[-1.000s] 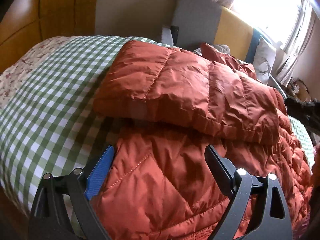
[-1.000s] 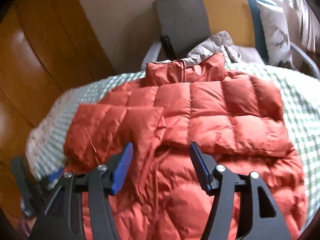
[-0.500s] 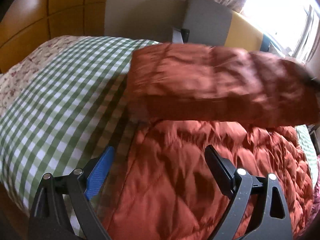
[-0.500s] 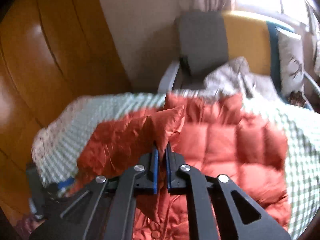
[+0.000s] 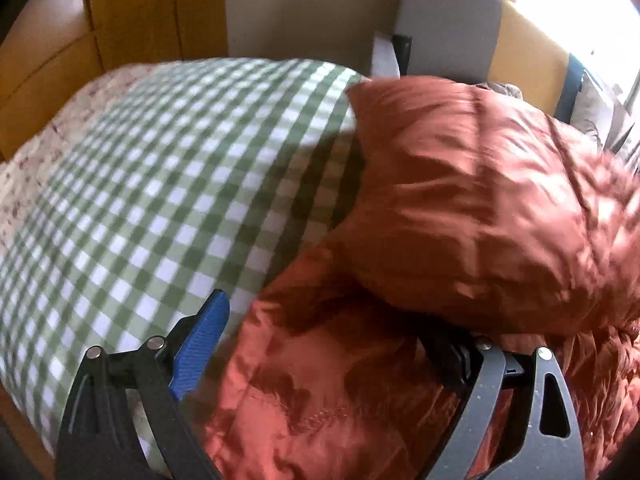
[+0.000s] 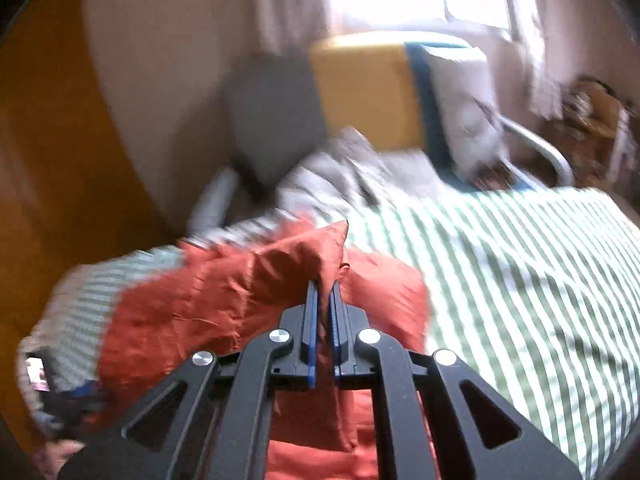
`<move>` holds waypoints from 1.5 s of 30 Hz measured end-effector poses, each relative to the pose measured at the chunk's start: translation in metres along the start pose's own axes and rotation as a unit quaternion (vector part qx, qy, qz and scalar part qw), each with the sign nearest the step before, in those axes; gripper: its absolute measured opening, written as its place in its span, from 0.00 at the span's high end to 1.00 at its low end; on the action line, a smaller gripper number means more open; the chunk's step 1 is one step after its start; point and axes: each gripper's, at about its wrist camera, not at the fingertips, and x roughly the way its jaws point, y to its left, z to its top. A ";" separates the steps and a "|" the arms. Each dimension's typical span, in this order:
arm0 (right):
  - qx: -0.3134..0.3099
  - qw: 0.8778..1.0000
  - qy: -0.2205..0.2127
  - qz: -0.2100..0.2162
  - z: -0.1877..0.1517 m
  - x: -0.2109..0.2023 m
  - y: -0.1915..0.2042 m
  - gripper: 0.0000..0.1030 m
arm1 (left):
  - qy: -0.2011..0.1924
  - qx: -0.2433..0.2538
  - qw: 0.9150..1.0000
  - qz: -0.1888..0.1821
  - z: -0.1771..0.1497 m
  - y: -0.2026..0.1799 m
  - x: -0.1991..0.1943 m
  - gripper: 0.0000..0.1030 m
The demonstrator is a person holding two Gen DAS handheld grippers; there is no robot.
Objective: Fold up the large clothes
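Rust-orange quilted puffer jacket lay on the green-and-white checked bedcover, bunched toward the bedcover's right side in the left wrist view. One padded fold was lifted, hanging above the lower layer. Right gripper was clenched on a raised corner of the jacket, blue pads pressed together with orange fabric pinched between. Left gripper was spread wide, jaws apart over the jacket's near edge, gripping nothing; its blue-padded finger sat over the bedcover just beside the jacket, the other finger partly hidden under the lifted fold. Beyond the bedcover stood a grey and yellow cushioned chair with a white pillow. Both views blurred.
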 end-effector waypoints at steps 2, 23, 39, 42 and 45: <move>0.024 0.999 0.035 -0.026 -0.016 0.030 -0.023 0.96 | 0.005 0.000 1.000 0.003 -0.003 0.001 0.004 0.12; -0.001 1.000 0.020 0.006 -0.051 0.010 0.010 0.41 | -0.150 0.088 0.980 -0.101 0.035 -0.033 -0.073 0.13; -0.090 0.990 0.058 -0.094 -0.060 0.132 0.027 0.26 | -0.041 0.113 0.986 -0.112 0.046 -0.079 0.040 0.14; -0.089 0.990 0.058 -0.088 -0.063 0.149 0.024 0.26 | -0.048 0.112 0.987 -0.104 0.039 -0.080 0.044 0.14; -0.087 0.991 0.059 -0.085 -0.066 0.154 0.021 0.25 | -0.049 0.109 0.988 -0.099 0.036 -0.081 0.045 0.14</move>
